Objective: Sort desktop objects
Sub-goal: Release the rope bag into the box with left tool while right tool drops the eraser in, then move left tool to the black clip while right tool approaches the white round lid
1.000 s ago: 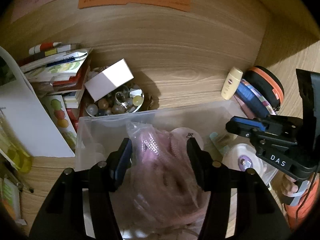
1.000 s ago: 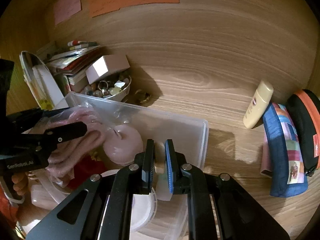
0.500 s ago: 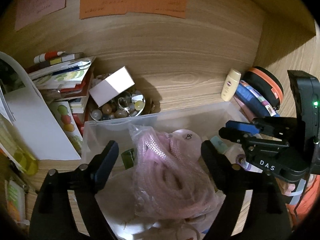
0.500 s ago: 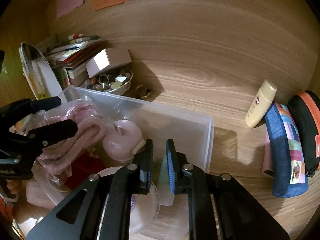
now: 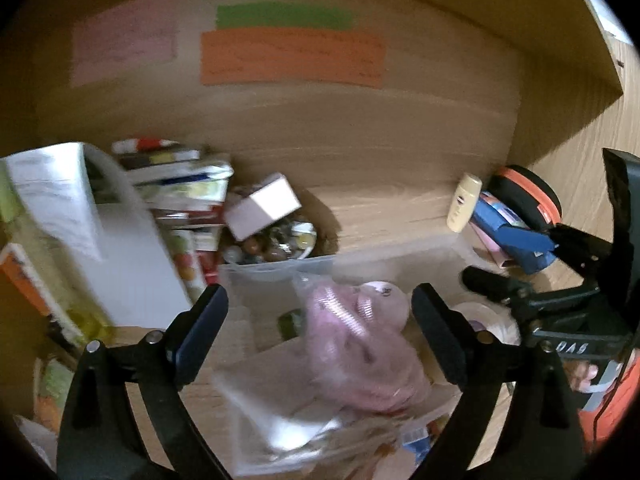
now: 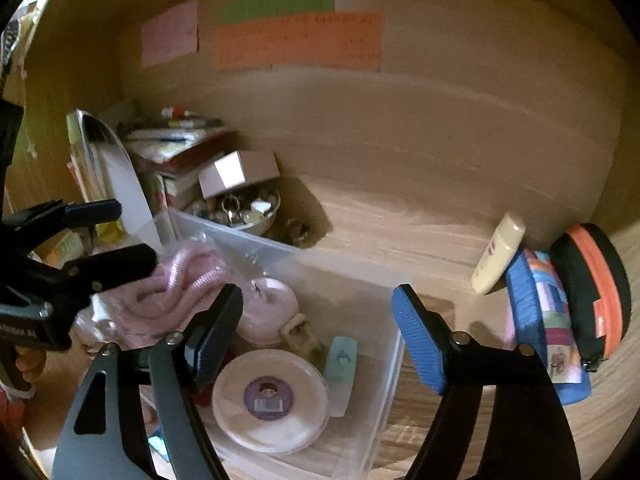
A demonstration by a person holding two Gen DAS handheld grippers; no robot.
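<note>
A clear plastic bin holds a pink bag of tubing, a pink round case, a round tin and a small mint item. My left gripper hangs over the pink bag with its jaws opening. The pads stand wide apart and clear of the bag. My right gripper is above the bin's right half, jaws opening, nothing pressed between them. The mint item lies loose below. Each gripper shows in the other's view: left gripper, right gripper.
Behind the bin sit a bowl of trinkets with a white box on it, and a book stack. To the right lean a cream bottle, a blue pouch and a black-orange case. Coloured notes hang on the wall.
The left jaws spread off the pink bag, which stays in the bin. The right jaws went from shut to wide, leaving the mint item in the bin. Both grippers rose and drew back.
</note>
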